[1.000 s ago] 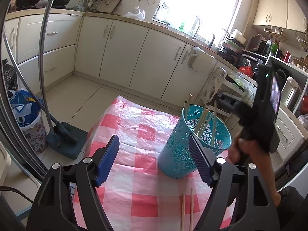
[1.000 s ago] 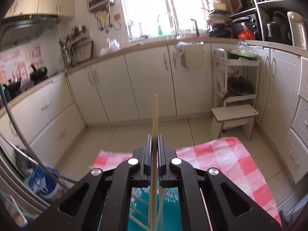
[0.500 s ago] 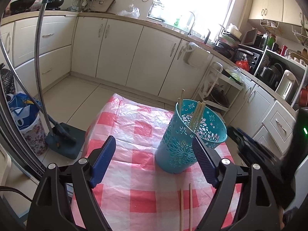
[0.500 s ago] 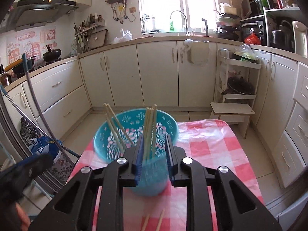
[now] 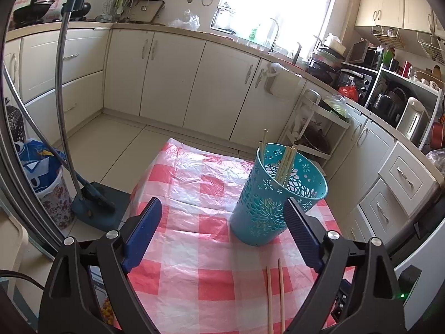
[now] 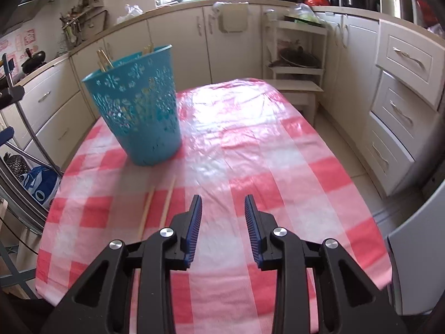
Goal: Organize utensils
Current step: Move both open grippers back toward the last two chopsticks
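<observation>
A teal openwork basket (image 5: 274, 197) (image 6: 139, 108) stands on the red-and-white checked tablecloth (image 5: 194, 211) (image 6: 250, 150) with several wooden chopsticks (image 5: 286, 161) leaning inside it. Two more chopsticks (image 5: 275, 295) (image 6: 155, 206) lie flat on the cloth in front of the basket. My left gripper (image 5: 222, 208) hovers over the cloth, jaws wide and still opening, nothing between them; the basket is just beyond its right finger. My right gripper (image 6: 223, 203) is low over the cloth, to the right of the loose chopsticks, its jaws opening and empty.
Cream kitchen cabinets (image 5: 172, 78) run around the table. A mop with a blue head (image 5: 91, 203) and a patterned bin (image 5: 47, 183) stand on the floor at the left. A white shelf rack (image 6: 294, 53) and drawers (image 6: 403, 83) are close on the right.
My right gripper let go of a chopstick into the basket, drew back and sank toward the cloth with its jaws parting. It left the left wrist view. My left gripper's jaws spread wider.
</observation>
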